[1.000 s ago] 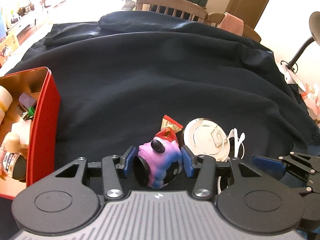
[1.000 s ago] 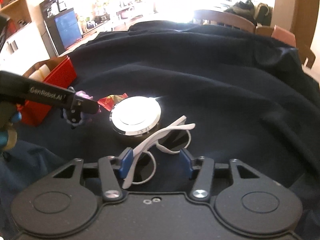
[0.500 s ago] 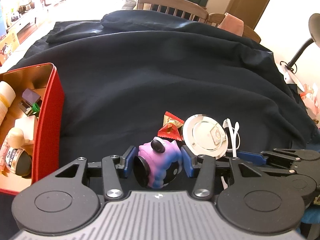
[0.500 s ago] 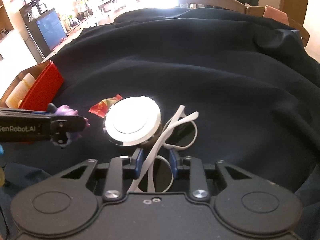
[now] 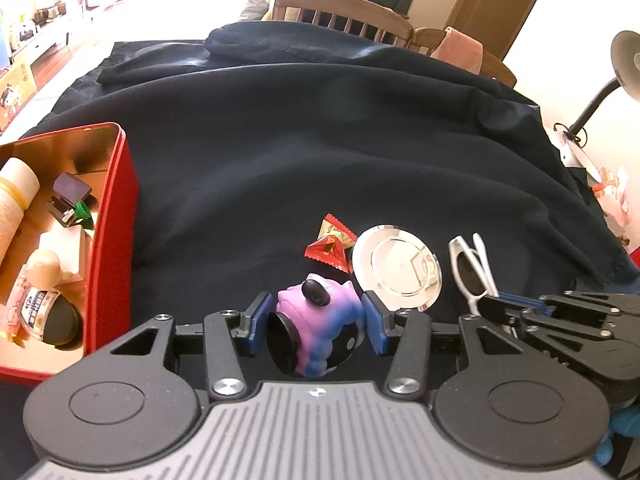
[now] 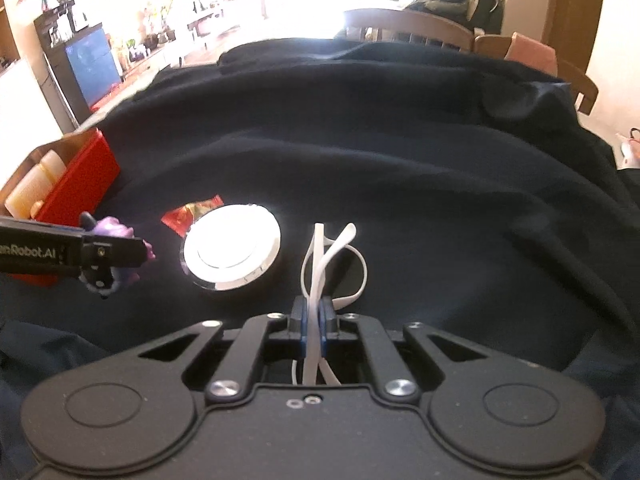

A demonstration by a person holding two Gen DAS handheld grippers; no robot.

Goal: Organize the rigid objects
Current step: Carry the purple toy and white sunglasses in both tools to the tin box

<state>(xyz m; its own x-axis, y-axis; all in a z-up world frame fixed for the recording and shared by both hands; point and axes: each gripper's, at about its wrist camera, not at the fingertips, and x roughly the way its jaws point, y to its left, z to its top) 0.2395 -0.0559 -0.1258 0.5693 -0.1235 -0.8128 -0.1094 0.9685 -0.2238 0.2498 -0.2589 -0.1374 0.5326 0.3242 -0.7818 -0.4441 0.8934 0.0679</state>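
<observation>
Dark navy cloth covered the counter, rumpled into long folds, with wooden chairs at its far edge.

From the left wrist, the left tool had its blue pads pressed on either side of a purple-and-blue toy figure, its black round base turned toward the camera. Just past the toy lay a red snack packet, and beside that a round silver compact, near the packet's right side. Right of the compact, white sunglasses with dark lenses stuck up from the right tool, seen side-on at the lower right. At the left edge stood a red tin, open, and only this view looked into it: a pale tube, a small purple box, a green-capped item and a dark rounded jar lay inside. A desk lamp showed at the far right.

From the right wrist, the right tool was pinched nearly closed on the white sunglasses, the crossed temples rising out from between the pads, one lens resting on the cloth beyond. This view alone made that grip plain. The compact glared white to the left, the packet touching its far-left rim. Farther left, the left tool entered side-on with the purple toy in it, and the tin showed only its outer wall.
</observation>
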